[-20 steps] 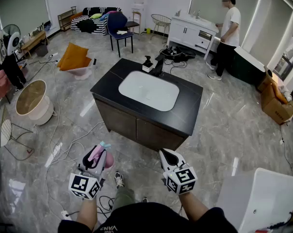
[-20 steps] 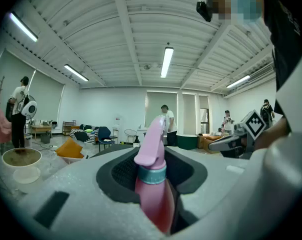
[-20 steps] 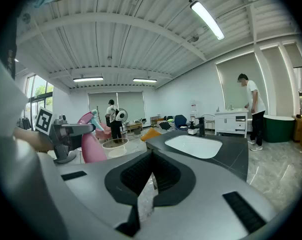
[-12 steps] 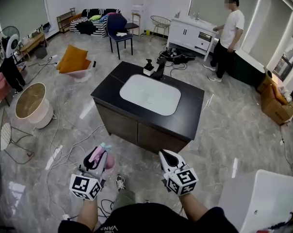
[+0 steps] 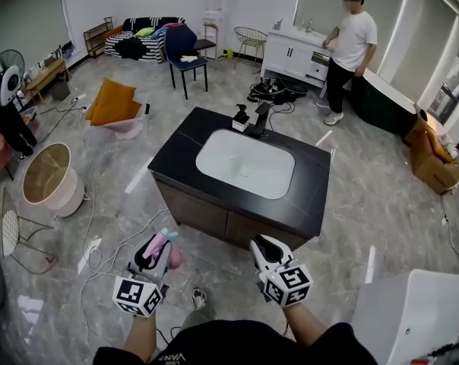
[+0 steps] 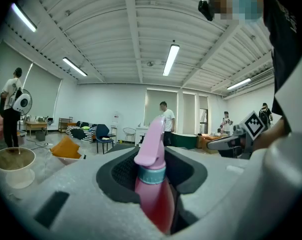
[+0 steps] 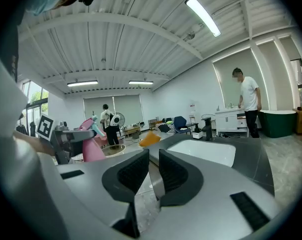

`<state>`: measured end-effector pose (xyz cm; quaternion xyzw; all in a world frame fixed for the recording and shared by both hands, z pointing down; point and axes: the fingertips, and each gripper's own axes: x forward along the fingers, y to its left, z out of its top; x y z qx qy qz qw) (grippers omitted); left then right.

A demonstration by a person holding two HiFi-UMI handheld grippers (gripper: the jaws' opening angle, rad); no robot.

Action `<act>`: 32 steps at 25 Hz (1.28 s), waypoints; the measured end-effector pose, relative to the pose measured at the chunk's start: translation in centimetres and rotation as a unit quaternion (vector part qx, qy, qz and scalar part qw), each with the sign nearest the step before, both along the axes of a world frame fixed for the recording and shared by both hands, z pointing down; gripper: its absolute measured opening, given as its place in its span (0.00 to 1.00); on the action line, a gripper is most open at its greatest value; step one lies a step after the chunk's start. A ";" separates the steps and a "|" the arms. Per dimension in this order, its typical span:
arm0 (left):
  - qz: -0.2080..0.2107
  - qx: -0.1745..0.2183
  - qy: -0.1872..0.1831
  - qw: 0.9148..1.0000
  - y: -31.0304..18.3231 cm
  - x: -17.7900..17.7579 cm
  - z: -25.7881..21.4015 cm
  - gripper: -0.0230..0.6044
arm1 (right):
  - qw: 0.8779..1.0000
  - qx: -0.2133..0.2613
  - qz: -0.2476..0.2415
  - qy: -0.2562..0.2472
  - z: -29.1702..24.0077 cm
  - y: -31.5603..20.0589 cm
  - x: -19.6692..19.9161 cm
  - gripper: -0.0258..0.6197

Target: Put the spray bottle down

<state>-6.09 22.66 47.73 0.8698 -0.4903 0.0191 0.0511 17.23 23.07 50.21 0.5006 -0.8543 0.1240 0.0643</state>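
A grey marble floor [image 5: 381, 196] fills the room, with cables trailing over its left side. In the middle stands a black bench [image 5: 313, 196] with a white sink [image 5: 245, 163] set into its top. A white tub [image 5: 412, 318] sits at the near right. At the far right a person [image 5: 349, 40] in a white shirt stands beside a white cabinet [image 5: 294, 52]. A round tub [image 5: 51, 175] rests on the floor at left, with an orange cushion [image 5: 112, 101] farther back and a blue chair [image 5: 185, 46] beyond that.

Both grippers are held over the floor on the near side of the bench, well apart from each other. The left gripper [image 5: 155, 253] has its jaws part-way open and clamped on the body of the pink bottle [image 5: 167, 249]. In the left gripper view the bottle [image 6: 153, 184] stands upright between the jaws, its teal collar and pink spray head rising above them. The right gripper [image 5: 264, 245] has its jaws drawn almost together, only a narrow slit between the pads [image 7: 133, 171], and nothing in them.

A black tap [image 5: 258, 119] stands at the bench's far edge.
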 end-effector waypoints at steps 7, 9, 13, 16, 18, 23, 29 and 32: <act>0.020 0.002 -0.004 1.000 -7.0 -4.3 -0.7 0.27 | 1.000 0.002 0.027 -0.012 -0.5 -6.5 -4.1 0.11; 0.026 0.002 -0.006 1.000 -9.0 -5.5 -0.8 0.27 | 0.999 0.003 0.038 -0.017 -0.5 -8.3 -5.1 0.11; 0.036 0.003 -0.008 0.999 -12.6 -7.4 -0.8 0.27 | 0.998 0.003 0.054 -0.023 -0.3 -11.1 -6.5 0.11; 0.040 0.000 0.000 0.999 -15.4 -7.9 -0.7 0.27 | 0.998 -0.003 0.063 -0.023 -0.3 -12.9 -6.9 0.11; 0.044 -0.002 0.006 0.999 -17.1 -7.9 -0.6 0.27 | 0.997 -0.006 0.068 -0.022 -0.2 -14.0 -6.9 0.11; 0.057 -0.001 0.008 0.998 -22.1 -7.1 -0.2 0.27 | 0.997 -0.013 0.075 -0.015 0.4 -18.2 -6.4 0.10; 0.054 -0.002 0.003 0.999 -27.8 -5.8 -0.1 0.27 | 0.997 -0.023 0.069 -0.015 1.3 -24.2 -5.5 0.10; 0.044 -0.001 0.004 0.999 -30.8 -5.3 -0.2 0.27 | 0.998 -0.027 0.059 -0.013 1.7 -27.3 -5.3 0.07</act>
